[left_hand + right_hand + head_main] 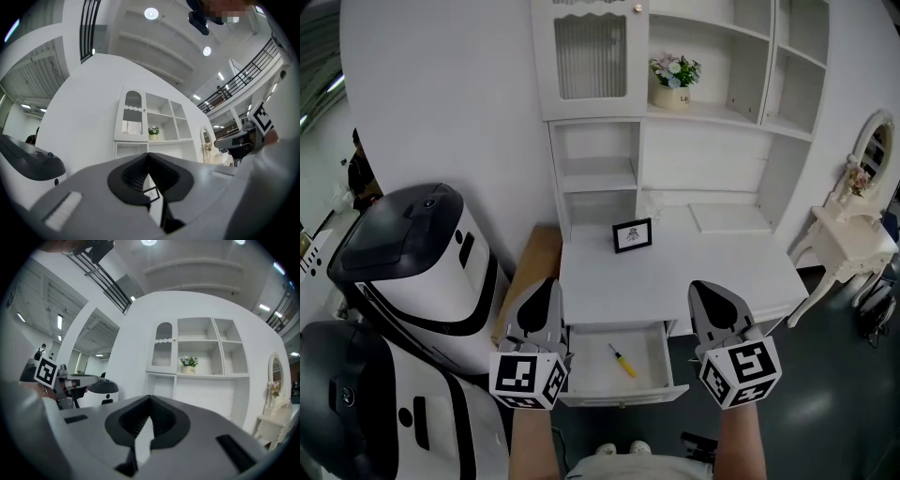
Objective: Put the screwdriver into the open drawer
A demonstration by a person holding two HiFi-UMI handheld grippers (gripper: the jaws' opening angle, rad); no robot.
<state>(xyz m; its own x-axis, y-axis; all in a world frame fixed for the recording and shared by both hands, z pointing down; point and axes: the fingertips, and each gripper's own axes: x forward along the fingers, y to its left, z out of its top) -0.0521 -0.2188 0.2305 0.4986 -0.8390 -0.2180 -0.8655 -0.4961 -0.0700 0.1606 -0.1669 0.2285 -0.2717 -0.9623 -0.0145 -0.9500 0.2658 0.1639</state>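
Overhead, head view: the white desk [694, 267] is carrying a small picture frame [632, 235], which is standing upright near the back. The open drawer [652, 380] is sticking out from under the front edge of the desk. The screwdriver [623, 360], with its yellow handle, is lying loose on the drawer floor, slightly angled. The left gripper [546, 291] and the right gripper [703, 291] are hovering either side of the drawer, both apart from the screwdriver.

Left gripper view: the jaws of the left gripper [149, 157] are meeting at the tips and are holding nothing. The shelf unit [154, 124] is showing beyond them.

Right gripper view: the jaws of the right gripper [150, 399] are pressing together, empty. A flower pot [189, 363] is sitting on a shelf ahead.
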